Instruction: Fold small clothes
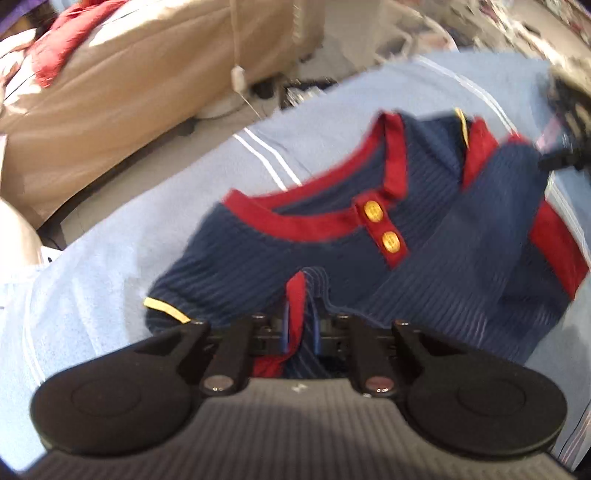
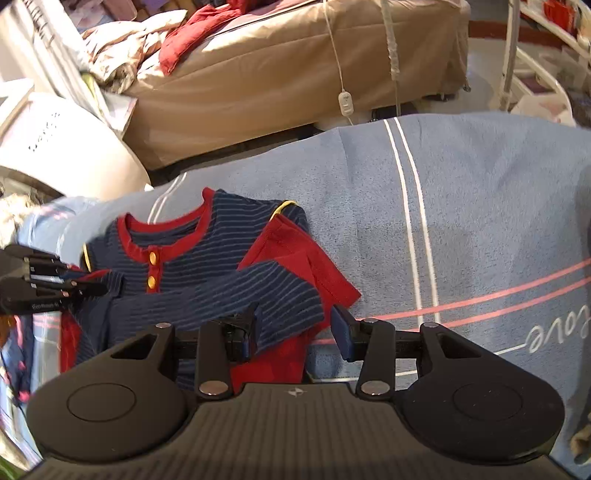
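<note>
A small navy striped shirt [image 1: 369, 251] with red trim and two yellow buttons lies on a light blue towel [image 1: 110, 266]; it also shows in the right wrist view [image 2: 207, 273]. My left gripper [image 1: 300, 325] is shut on the shirt's lower hem, with red and navy cloth pinched between its fingers. It shows at the left of the right wrist view [image 2: 85, 284]. My right gripper [image 2: 295, 328] is open, with the folded-over edge of the shirt lying between its fingers, neither pad pressing it. In the left wrist view it appears blurred at the right edge [image 1: 565, 147].
The blue towel [image 2: 461, 221] has white and pink stripes and covers the work surface. Behind stands a bed with a tan cover [image 2: 277, 74] and red cloth [image 2: 192, 33]. A white basket [image 2: 55, 147] stands at the left. A cord with a switch [image 2: 345, 101] hangs down.
</note>
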Tool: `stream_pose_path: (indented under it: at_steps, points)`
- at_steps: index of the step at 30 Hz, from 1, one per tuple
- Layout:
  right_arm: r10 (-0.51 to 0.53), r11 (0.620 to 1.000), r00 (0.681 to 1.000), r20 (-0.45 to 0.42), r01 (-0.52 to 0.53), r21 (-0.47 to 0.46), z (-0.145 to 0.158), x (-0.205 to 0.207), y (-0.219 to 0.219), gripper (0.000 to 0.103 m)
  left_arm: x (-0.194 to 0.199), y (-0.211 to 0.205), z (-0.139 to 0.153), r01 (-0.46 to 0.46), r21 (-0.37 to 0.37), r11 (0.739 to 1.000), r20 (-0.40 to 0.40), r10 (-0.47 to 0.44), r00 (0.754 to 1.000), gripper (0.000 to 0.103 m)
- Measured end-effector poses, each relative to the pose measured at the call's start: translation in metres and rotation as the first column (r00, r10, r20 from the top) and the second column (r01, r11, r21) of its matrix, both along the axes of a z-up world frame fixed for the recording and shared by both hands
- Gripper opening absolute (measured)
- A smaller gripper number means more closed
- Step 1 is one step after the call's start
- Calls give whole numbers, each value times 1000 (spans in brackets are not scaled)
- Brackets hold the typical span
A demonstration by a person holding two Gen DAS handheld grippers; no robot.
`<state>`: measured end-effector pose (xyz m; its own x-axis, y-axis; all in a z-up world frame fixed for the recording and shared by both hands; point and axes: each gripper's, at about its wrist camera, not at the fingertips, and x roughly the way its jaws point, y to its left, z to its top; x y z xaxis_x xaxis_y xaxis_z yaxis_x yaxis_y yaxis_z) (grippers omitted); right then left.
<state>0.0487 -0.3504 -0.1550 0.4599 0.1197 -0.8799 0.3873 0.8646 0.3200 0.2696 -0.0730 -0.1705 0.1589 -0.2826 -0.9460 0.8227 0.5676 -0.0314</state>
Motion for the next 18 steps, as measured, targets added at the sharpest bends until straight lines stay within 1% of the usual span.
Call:
stream_pose_path:
  at_steps: [1,2,3,4,5,6,7,9,10,12,13,14,15,16,17,18]
  points:
    - [-20,999,1000,0,20,26,-1,1,-3,73,6,5,4,-49,-30,998,9,49,999,11]
    - [-42,998,999,-1,42,45,-2,1,-5,73,14,13,9,-114,-70,991,18,115,993,11]
    - [-52,997,999,-3,52,55,-2,2,-6,72,23,23,13,-194,-116,974,22,198,980,11]
    - [-51,997,999,-5,51,58,-3,4,-6,67,33,35,16,-277,-154,948,9,282,959,10]
    - [-44,997,999,-11,45,60,-4,6,-5,57,42,46,18,-344,-173,923,-3,349,937,10]
    - [-45,997,999,-15,46,69,-5,8,-6,26,49,55,17,-389,-174,905,-11,393,920,10]
    - [-62,994,998,-11,63,89,-6,8,-8,14,54,62,18,-420,-173,891,-14,424,906,10]
    - [-109,985,994,8,107,136,-5,12,-14,14,63,77,16,-481,-172,860,-10,487,873,10]
    - [-153,971,988,20,147,191,-5,14,-20,13,68,85,15,-509,-166,845,-9,515,857,10]
    - [-284,915,958,34,260,309,-8,19,-38,13,75,97,11,-556,-154,817,-13,561,828,10]
    - [-340,883,940,19,313,350,-13,24,-47,13,77,101,9,-575,-150,804,-17,580,815,10]
    - [-368,867,930,-3,344,361,-18,30,-53,13,78,105,8,-587,-148,796,-14,592,806,10]
    - [-376,871,926,-20,361,333,-20,36,-56,14,76,106,8,-592,-145,792,6,600,800,10]
    - [-367,891,930,-25,359,279,-21,43,-56,17,73,105,9,-585,-138,799,37,594,804,11]
    - [-349,911,937,-21,345,227,-20,49,-55,25,68,104,13,-561,-132,817,66,572,818,15]
    - [-342,923,940,-10,338,185,-18,53,-53,41,61,101,17,-528,-136,838,90,541,836,19]
